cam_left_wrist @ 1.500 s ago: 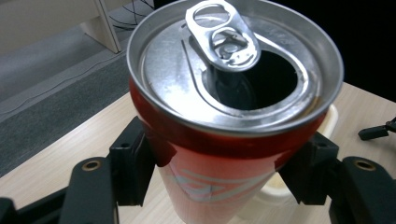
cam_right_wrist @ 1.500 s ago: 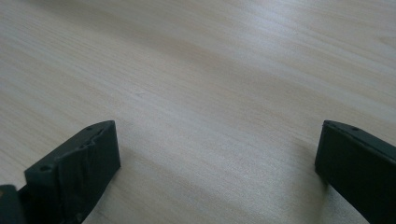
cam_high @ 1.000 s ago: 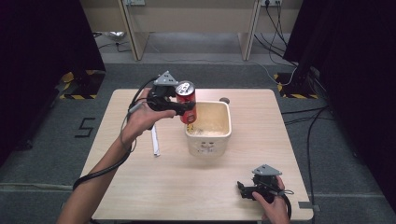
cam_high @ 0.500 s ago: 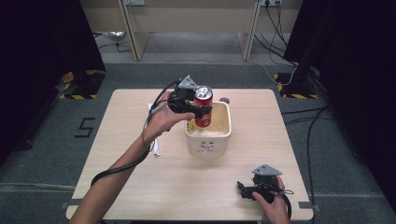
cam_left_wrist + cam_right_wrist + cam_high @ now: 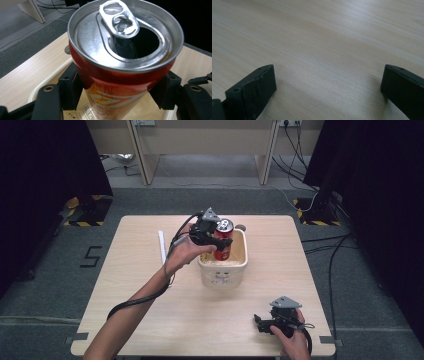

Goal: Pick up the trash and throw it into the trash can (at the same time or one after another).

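The left gripper (image 5: 216,238) is pinching an opened red can (image 5: 223,238) between its jaws, holding it upright over the cream tub (image 5: 223,268) in the middle of the tabletop (image 5: 140,295). The right gripper (image 5: 270,323) is resting near the front right corner, its jaws spread wide over bare wood. A white stick (image 5: 162,247) is lying left of the tub.
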